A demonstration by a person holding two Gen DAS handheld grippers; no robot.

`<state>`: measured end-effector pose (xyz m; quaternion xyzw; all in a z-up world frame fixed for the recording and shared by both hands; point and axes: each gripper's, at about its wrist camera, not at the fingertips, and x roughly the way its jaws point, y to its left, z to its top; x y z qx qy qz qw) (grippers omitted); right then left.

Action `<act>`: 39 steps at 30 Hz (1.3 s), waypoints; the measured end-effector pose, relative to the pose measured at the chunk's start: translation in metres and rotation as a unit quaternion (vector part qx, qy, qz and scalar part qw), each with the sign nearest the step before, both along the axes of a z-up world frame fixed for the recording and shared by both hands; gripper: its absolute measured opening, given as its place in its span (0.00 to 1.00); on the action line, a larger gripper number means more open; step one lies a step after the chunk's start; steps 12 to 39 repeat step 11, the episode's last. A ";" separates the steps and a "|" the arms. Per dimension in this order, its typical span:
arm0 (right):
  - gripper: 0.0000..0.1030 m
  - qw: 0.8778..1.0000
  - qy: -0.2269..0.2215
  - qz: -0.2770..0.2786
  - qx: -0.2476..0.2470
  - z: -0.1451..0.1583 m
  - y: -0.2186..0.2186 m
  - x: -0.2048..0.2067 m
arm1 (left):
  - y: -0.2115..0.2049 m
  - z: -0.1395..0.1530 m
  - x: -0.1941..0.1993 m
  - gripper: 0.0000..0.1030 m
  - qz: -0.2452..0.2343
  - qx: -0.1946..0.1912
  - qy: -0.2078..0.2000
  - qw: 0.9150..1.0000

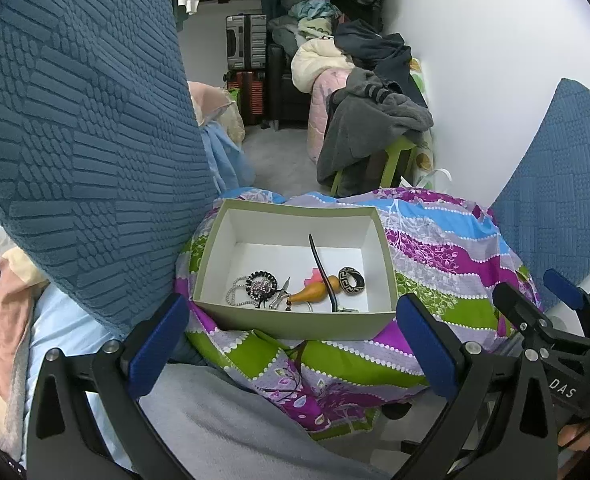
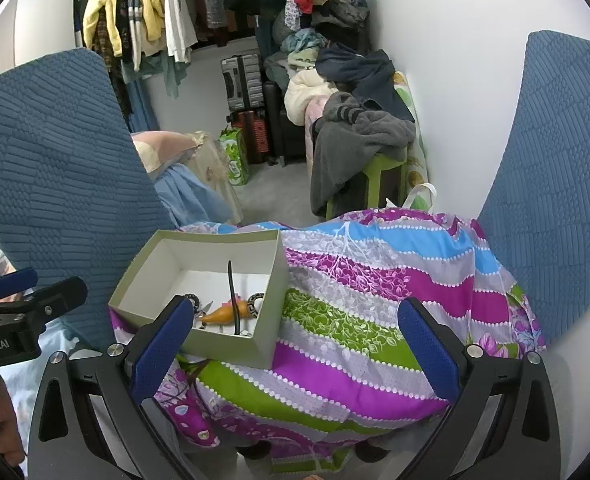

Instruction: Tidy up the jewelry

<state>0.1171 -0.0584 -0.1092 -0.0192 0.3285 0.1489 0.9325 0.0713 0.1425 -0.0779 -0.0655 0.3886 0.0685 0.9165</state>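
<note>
An open grey-green box [image 1: 295, 322] with a white inside sits on a colourful patterned cloth [image 1: 447, 256]. In it lie a pearl string [image 1: 237, 292], a black beaded brooch [image 1: 261, 285], an orange gourd pendant [image 1: 315, 290], a patterned black ring [image 1: 352, 281] and a long black stick [image 1: 321, 268]. My left gripper [image 1: 291, 344] is open and empty just in front of the box. My right gripper [image 2: 295, 348] is open and empty, to the right of the box [image 2: 231, 344]. The right gripper also shows in the left wrist view [image 1: 543, 304].
Blue textured cushions stand at the left [image 1: 79, 128] and the right [image 1: 563, 192]. Behind the cloth are a green stool with grey clothes [image 1: 375, 136], suitcases [image 1: 247, 44] and hanging clothes [image 2: 155, 12]. A white wall [image 1: 475, 60] is on the right.
</note>
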 end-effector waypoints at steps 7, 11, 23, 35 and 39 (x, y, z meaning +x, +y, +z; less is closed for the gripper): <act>1.00 1.000 0.003 0.000 -0.002 -0.003 0.000 0.001 | -0.001 0.001 0.002 1.00 0.000 0.001 0.003 1.000; 1.00 1.000 0.004 0.000 0.001 -0.003 0.000 0.001 | -0.002 0.007 0.005 1.00 0.004 0.005 0.004 1.000; 1.00 1.000 0.004 0.000 0.001 -0.003 0.000 0.001 | -0.002 0.007 0.005 1.00 0.004 0.005 0.004 1.000; 1.00 1.000 0.004 0.000 0.001 -0.003 0.000 0.001 | -0.002 0.007 0.005 1.00 0.004 0.005 0.004 1.000; 1.00 1.000 0.004 0.000 0.001 -0.003 0.000 0.001 | -0.002 0.007 0.005 1.00 0.004 0.005 0.004 1.000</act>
